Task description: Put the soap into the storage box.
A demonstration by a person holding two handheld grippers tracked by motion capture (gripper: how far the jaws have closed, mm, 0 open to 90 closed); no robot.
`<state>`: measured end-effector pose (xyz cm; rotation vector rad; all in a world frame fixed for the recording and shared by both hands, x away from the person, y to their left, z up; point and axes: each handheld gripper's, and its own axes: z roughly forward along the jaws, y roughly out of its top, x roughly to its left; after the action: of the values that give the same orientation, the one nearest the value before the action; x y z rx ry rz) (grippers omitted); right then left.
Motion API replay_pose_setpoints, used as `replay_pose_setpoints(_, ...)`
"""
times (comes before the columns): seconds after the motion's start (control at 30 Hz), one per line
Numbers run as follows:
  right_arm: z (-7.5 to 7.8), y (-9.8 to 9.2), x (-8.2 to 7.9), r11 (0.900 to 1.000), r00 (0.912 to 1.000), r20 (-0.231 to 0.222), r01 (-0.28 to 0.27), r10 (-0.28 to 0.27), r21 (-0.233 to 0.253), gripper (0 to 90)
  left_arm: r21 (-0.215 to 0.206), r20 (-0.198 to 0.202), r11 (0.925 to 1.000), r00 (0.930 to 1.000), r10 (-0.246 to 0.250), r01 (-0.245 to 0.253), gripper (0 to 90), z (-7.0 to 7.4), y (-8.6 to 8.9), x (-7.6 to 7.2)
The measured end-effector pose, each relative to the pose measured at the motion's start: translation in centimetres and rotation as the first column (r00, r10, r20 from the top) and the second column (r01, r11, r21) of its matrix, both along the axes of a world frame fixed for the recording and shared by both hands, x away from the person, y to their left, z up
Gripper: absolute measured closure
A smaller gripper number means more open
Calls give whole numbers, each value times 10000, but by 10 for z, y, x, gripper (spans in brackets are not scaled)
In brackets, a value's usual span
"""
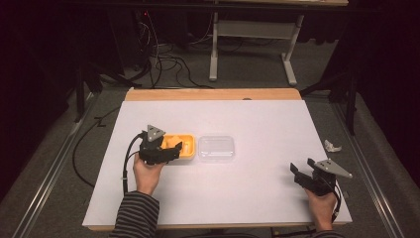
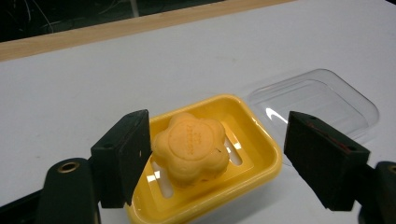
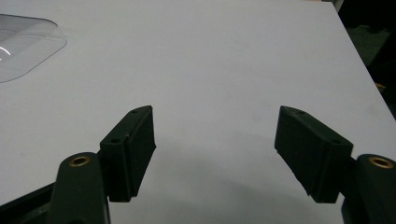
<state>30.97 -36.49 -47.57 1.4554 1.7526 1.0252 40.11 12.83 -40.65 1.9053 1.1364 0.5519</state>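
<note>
A yellow soap dish (image 1: 184,148) sits on the white table (image 1: 257,193) at about 10 o'clock from the table's middle, its long side running left to right across the table. In it lies an orange flower-shaped soap (image 2: 191,148), flat face up, resting on the slotted floor of the dish. Raised lettering is stamped across the soap's top, too small to read. Just beside the dish, at its 3 o'clock in the high view, lies a clear lid (image 1: 216,148), edge touching or nearly touching the dish, long side the same way.

The left claw (image 2: 217,156) is released, jaws wide apart, hovering over the dish from its 9 o'clock end; the soap sits between the jaws, close against the left one, well off the right one. The right claw (image 3: 215,156) is also released and holds nothing, over bare table near the 4 o'clock corner, well apart from the dish.
</note>
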Motion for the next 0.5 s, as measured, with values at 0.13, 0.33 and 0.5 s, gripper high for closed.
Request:
replay_pose_setpoints(0.13, 0, 0, 1, 10000, 10000, 20, -39, 39, -70, 291, -215, 98, 9998, 10000, 10, -8, 237, 1, 3, -5)
replay_pose_setpoints(0.33, 0, 0, 1, 10000, 10000, 6, -34, 34, -69, 291, -424, 117, 9991, 9999, 45, -40, 237, -3, 7, -12)
replay_pose_setpoints(0.5, 0, 0, 1, 10000, 10000, -15, -21, 20, -54, 291, -673, 66, 9977, 10000, 20, -16, 237, -5, 11, -17)
